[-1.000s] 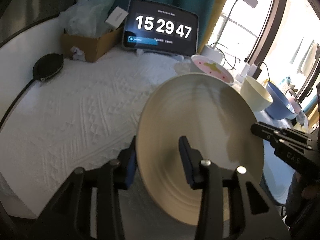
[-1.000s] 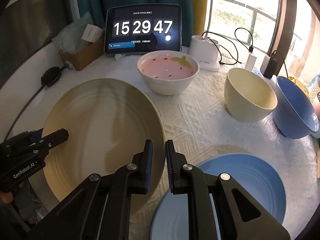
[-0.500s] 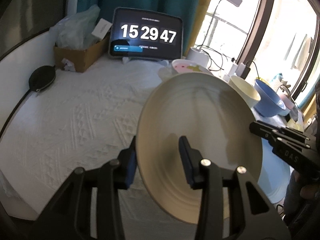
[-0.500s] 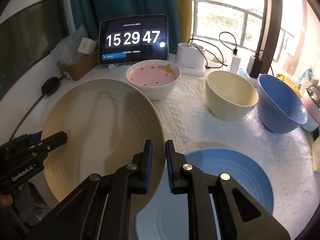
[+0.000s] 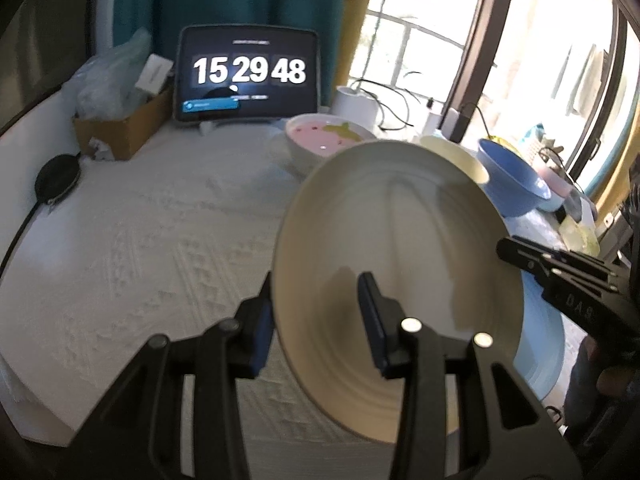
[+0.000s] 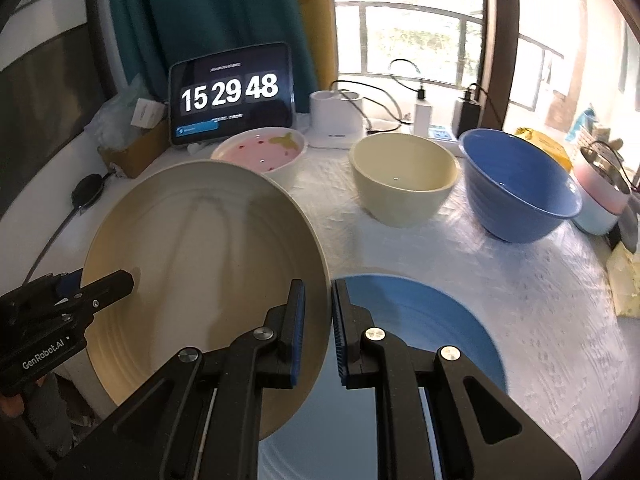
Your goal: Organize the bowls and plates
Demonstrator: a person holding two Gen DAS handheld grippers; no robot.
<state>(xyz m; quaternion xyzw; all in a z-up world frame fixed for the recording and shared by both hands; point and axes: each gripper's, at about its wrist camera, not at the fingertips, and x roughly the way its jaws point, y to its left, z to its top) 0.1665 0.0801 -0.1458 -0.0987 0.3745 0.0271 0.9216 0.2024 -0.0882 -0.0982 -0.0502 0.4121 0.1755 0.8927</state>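
Low in both views, the left gripper (image 5: 316, 320) and right gripper (image 6: 318, 316) each clamp opposite rims of the cream plate (image 6: 200, 256), carried tilted above the cloth; in the right view it fills the lower left, edging over the blue plate (image 6: 420, 312) at lower centre. This looks like the stacking step, so next the cream plate must be levelled, centred over the blue plate, lowered and freed. Farther back, across the upper middle, wait the pink bowl (image 6: 264, 152), cream bowl (image 6: 404, 176) and blue bowl (image 6: 516, 184)
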